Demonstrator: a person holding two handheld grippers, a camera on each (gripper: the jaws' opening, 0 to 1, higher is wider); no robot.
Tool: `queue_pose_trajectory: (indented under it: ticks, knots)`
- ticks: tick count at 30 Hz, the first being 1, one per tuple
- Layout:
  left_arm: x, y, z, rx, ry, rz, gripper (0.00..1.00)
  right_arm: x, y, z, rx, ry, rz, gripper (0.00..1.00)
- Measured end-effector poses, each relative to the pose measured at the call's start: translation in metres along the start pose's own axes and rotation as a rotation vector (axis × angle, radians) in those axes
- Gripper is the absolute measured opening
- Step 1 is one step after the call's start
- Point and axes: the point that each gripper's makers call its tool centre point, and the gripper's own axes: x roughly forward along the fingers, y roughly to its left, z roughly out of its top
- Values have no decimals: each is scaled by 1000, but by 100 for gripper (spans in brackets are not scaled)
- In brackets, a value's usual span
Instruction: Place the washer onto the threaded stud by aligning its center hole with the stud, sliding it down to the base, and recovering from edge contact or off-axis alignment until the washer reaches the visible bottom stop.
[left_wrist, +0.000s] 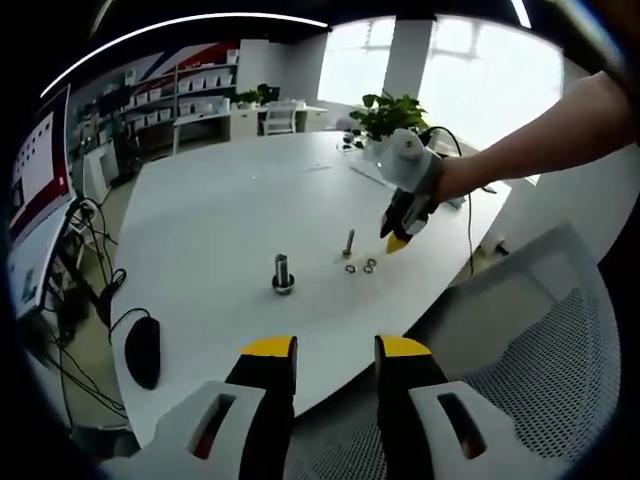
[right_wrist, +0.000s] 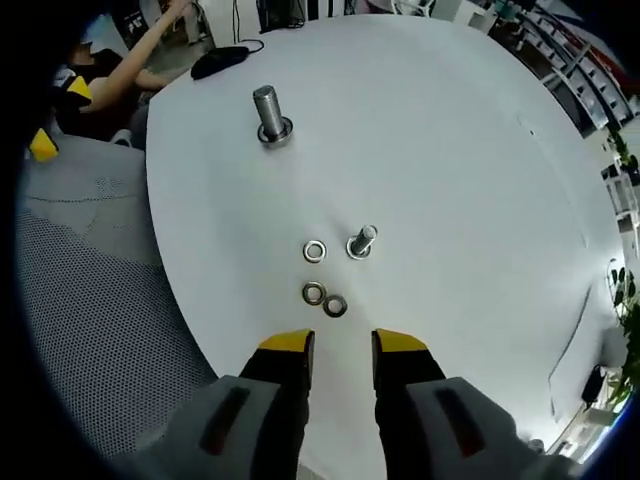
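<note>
Washers, three small silver metal rings, lie flat on the round white desk (right_wrist: 480, 150). One washer (right_wrist: 315, 250) sits just beside a small silver threaded stud (right_wrist: 361, 242) that stands upright. The other two washers (right_wrist: 325, 300) lie side by side, nearer the right gripper (right_wrist: 343, 345). No washer is on the small stud.

The right gripper, grey with yellow tips, hovers above the desk edge near the two washers. Its jaws stand a little apart and hold nothing.

A bigger silver bolt (right_wrist: 270, 115) stands upright on its own, well apart from the washers.

In the left gripper view, the left gripper (left_wrist: 335, 350) hangs over the desk edge. Its jaws are a little apart and empty too. A black computer mouse (left_wrist: 142, 350) rests on the desk near it. A grey mesh chair (left_wrist: 540, 330) stands beside the desk.
</note>
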Motion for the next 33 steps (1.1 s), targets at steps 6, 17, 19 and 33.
queue_pose_trajectory:
  ticks: [6, 17, 19, 33]
  knots:
    - [0, 0, 1, -12, -9, -3, 29, 3, 6, -4, 6, -8, 16, 26]
    - [1, 2, -2, -26, -6, 0, 29, 10, 21, -20, 12, 18, 52, 26]
    - [2, 2, -3, -25, 0, -1, 29, 14, 20, -20, 5, 21, 68, 26]
    - [2, 10, -7, -35, 13, 23, 29, 20, 25, -16, -40, 2, 60, 25]
